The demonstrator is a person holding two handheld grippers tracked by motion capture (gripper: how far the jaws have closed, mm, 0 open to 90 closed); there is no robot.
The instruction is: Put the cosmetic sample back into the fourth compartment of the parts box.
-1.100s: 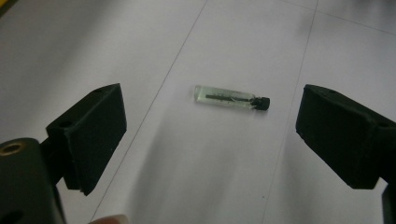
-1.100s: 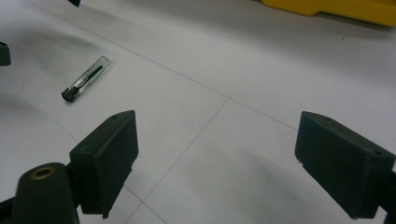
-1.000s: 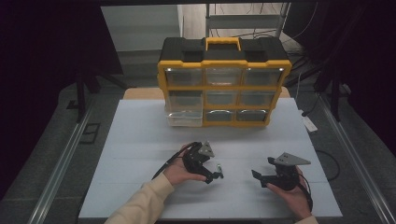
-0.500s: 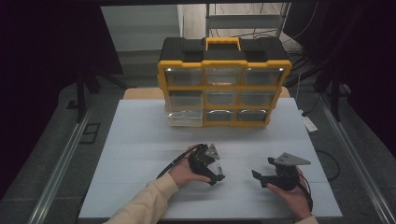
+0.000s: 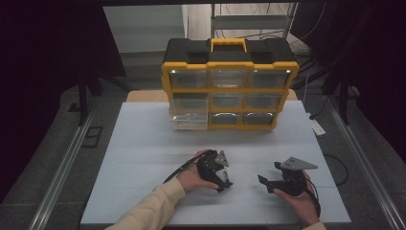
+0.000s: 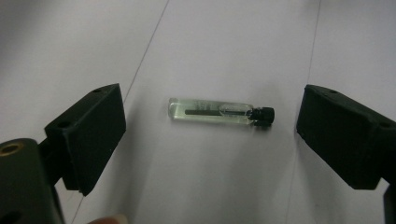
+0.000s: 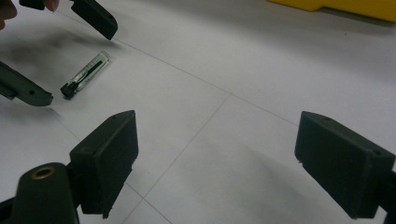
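Note:
A small clear glass vial (image 6: 212, 112) with a black cap lies flat on the white table, cap to the right in the left gripper view. My left gripper (image 6: 211, 133) stands open right over it, one jaw off each end, not touching. In the high view the left gripper (image 5: 223, 181) points down at the table's near middle. The right gripper view shows the vial (image 7: 86, 74) at the upper left between the left gripper's jaws (image 7: 60, 53). My right gripper (image 7: 225, 161) is open over bare table, to the right of the left one (image 5: 267, 181).
A yellow and black organizer (image 5: 230, 48) with clear drawers stands at the table's far edge. Its bottom-left drawer (image 5: 189, 121) is pulled out a little. The white table (image 5: 139, 148) lies between it and the hands. Dark floor and rails flank the table.
The left gripper has shifted slightly right and nearer and tipped down over the vial. The right gripper has stayed put.

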